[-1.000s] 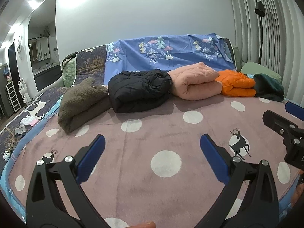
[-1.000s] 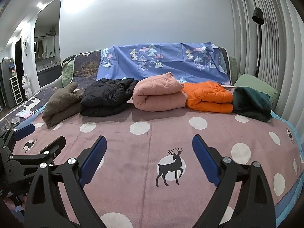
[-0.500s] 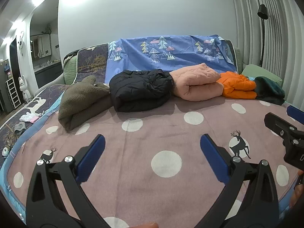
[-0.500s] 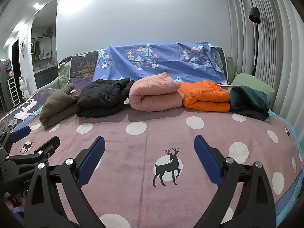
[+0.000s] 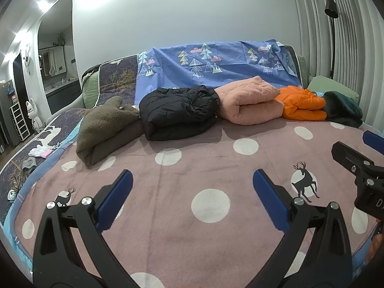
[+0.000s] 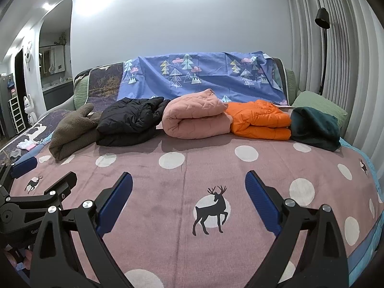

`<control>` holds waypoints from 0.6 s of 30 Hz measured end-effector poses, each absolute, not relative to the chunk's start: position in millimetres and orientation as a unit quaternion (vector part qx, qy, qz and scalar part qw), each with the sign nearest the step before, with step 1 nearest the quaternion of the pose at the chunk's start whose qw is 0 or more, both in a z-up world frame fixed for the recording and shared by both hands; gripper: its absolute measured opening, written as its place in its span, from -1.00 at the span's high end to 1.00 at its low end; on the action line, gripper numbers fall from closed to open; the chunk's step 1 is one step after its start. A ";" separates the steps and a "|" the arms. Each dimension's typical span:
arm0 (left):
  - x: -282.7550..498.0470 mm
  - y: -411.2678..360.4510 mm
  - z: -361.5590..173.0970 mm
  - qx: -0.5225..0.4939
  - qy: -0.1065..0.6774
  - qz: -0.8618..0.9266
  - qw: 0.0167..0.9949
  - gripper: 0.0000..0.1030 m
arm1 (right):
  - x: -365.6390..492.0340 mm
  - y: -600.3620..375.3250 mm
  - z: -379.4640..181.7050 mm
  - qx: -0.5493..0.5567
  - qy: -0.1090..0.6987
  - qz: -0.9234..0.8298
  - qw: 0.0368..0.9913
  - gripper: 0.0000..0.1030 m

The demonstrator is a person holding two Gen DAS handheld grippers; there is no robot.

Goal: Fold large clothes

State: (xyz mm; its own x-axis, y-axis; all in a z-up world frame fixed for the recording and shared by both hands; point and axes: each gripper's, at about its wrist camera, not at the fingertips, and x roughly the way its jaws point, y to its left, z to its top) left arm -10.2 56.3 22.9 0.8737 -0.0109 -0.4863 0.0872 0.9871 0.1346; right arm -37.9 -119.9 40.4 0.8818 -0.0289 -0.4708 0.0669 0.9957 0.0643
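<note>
Both the left gripper (image 5: 192, 189) and right gripper (image 6: 188, 189) hang spread and empty over the bare blanket (image 6: 168, 199). Well ahead, five folded coats (image 6: 196, 117) line the far edge, likely keeping the folding space free.

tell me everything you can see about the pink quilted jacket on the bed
The pink quilted jacket is a puffy, stitched padded garment, folded over into a thick roll with its rounded fold facing left. It lies third in the row of five folded clothes at the back of the mauve polka-dot blanket, in front of the blue tree-print sheet. The black puffer jacket presses against its left side, the orange puffer jacket its right. No gripper touches it.
</note>
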 end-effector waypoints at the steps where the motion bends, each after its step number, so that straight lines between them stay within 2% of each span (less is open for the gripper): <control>1: -10.3 56.0 22.5 0.077 0.251 -0.026 0.965 -0.96 | -37.4 -120.2 39.9 0.040 0.243 -0.025 0.969 -0.84; 18: -5.7 51.7 14.6 0.085 0.272 -0.029 0.958 -0.96 | -33.7 -119.8 38.7 0.036 0.247 -0.029 0.968 -0.84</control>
State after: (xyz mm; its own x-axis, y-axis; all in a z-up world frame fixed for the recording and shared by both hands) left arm -5.7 51.7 14.6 0.8503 -0.0085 -0.5262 0.1009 0.9840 0.1471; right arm -33.7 -119.8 38.7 0.8760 -0.0381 -0.4808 0.0734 0.9958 0.0547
